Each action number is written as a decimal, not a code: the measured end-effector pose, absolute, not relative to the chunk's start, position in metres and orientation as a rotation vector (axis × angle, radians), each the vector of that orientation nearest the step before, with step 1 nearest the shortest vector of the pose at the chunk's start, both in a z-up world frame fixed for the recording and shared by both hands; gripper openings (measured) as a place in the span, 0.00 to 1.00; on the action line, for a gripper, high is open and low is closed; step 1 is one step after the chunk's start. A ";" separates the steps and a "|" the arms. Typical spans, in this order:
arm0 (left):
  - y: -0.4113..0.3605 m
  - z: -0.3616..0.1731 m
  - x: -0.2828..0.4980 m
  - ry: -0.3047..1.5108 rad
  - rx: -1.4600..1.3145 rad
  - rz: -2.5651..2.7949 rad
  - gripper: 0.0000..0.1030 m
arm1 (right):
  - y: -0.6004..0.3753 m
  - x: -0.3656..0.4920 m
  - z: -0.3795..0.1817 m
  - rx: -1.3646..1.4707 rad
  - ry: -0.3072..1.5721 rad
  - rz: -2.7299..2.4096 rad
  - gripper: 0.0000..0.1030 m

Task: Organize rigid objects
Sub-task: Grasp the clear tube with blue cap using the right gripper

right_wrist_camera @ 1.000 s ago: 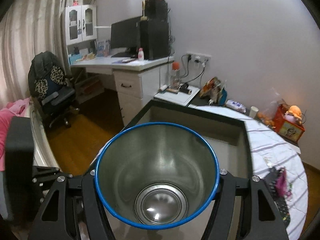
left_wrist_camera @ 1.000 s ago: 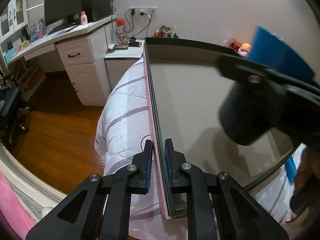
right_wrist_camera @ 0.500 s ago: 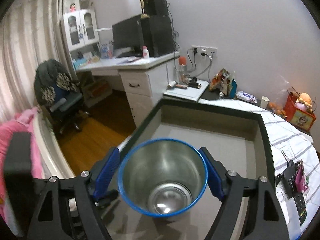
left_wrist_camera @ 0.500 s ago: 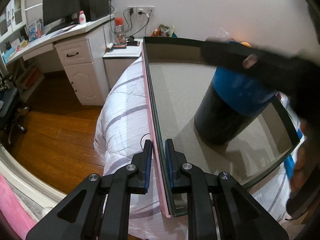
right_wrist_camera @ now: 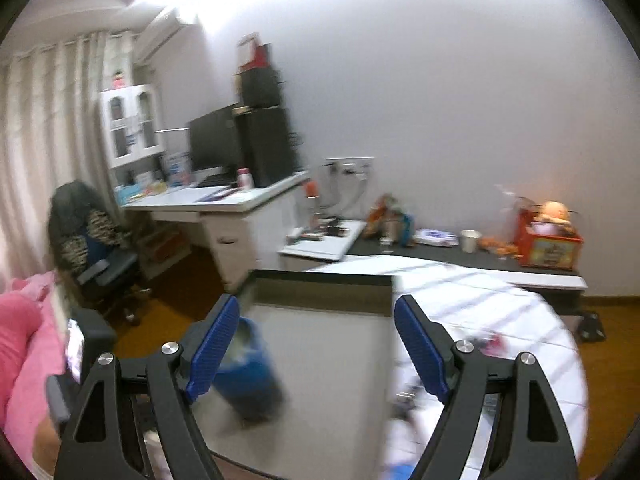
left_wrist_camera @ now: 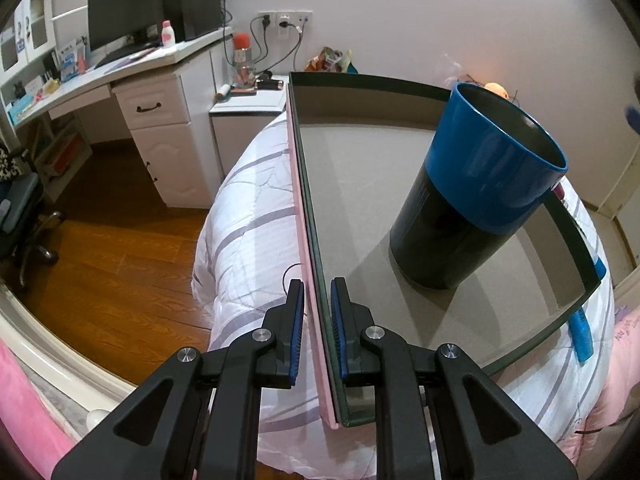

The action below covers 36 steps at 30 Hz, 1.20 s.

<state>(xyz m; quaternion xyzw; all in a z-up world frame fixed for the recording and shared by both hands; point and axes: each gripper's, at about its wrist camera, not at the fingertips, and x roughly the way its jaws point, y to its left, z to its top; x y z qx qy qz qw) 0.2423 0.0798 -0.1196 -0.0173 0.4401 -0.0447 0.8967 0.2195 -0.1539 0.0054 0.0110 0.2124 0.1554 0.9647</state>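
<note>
A blue and black cup (left_wrist_camera: 476,188) stands upright inside a shallow box (left_wrist_camera: 360,200) with a grey floor, dark green walls and a pink outer side, resting on a bed. My left gripper (left_wrist_camera: 318,312) is shut on the box's left wall near the front corner. My right gripper (right_wrist_camera: 316,344) is open and empty, raised above the box (right_wrist_camera: 320,360); the cup (right_wrist_camera: 248,372) shows blurred low left, behind its left finger.
A striped white quilt (left_wrist_camera: 252,216) covers the bed. A white desk (left_wrist_camera: 152,92) with a monitor stands far left over wooden floor (left_wrist_camera: 100,248). A blue object (left_wrist_camera: 582,332) lies on the quilt right of the box. An office chair (right_wrist_camera: 100,252) stands at the left.
The right gripper set the cup down in the box, opened, and lifted away up and to the right. The left gripper kept its hold on the box wall.
</note>
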 end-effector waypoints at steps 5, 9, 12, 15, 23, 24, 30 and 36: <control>0.079 -0.119 0.242 0.919 -0.028 -0.076 0.16 | -0.198 0.214 -0.014 -0.082 0.507 0.194 0.79; 0.076 -0.118 0.242 0.919 -0.018 -0.056 0.15 | -0.231 0.213 -0.043 -0.108 0.592 0.122 0.79; 0.073 -0.118 0.241 0.920 -0.016 -0.045 0.13 | -0.254 0.215 -0.068 -0.080 0.647 0.092 0.79; 0.072 -0.118 0.241 0.923 -0.009 -0.032 0.13 | -0.262 0.221 -0.091 -0.105 0.693 0.068 0.79; 0.068 -0.116 0.241 0.928 0.005 -0.013 0.11 | -0.269 0.228 -0.125 -0.055 0.766 0.151 0.54; 0.068 -0.116 0.241 0.928 0.005 -0.013 0.11 | -0.270 0.227 -0.127 -0.039 0.781 0.166 0.43; 0.067 -0.116 0.241 0.928 0.011 -0.012 0.12 | -0.258 0.213 -0.123 -0.012 0.810 0.272 0.29; 0.067 -0.116 0.242 0.929 0.003 -0.022 0.13 | -0.253 0.223 -0.125 -0.014 0.810 0.232 0.29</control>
